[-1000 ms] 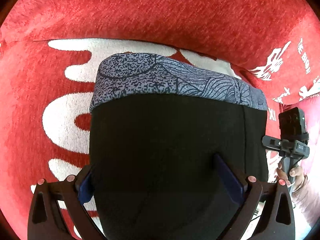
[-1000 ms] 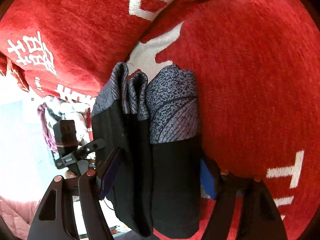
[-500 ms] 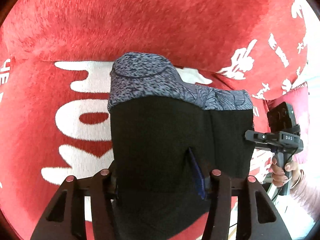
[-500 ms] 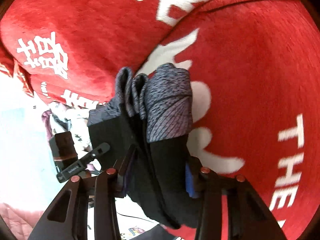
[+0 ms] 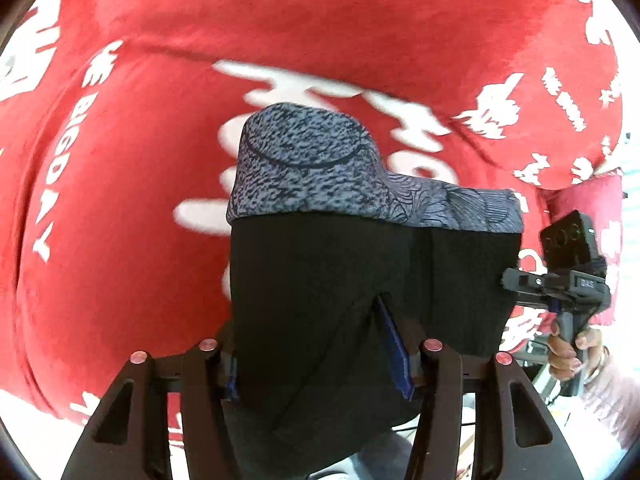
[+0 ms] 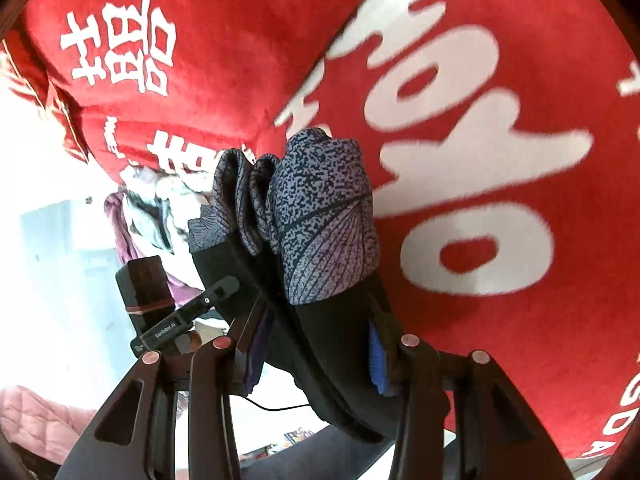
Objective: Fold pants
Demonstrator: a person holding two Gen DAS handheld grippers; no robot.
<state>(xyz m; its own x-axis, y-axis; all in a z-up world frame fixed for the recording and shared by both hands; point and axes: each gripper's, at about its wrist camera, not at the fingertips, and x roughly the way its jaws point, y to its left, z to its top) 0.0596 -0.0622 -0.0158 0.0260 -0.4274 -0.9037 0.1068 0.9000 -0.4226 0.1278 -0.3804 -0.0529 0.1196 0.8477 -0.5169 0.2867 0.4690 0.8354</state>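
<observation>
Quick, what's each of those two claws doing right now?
Left gripper: closed on the folded pants.
Right gripper: closed on the same pants.

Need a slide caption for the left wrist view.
Left gripper clamps folded black pants, patterned waistband ahead, above a red blanket.

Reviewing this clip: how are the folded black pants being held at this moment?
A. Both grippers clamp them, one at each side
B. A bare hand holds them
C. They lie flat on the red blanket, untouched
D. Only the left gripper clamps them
A: the left gripper and the right gripper each have black pants fabric pinched between their blue pads, above the red blanket.
</observation>
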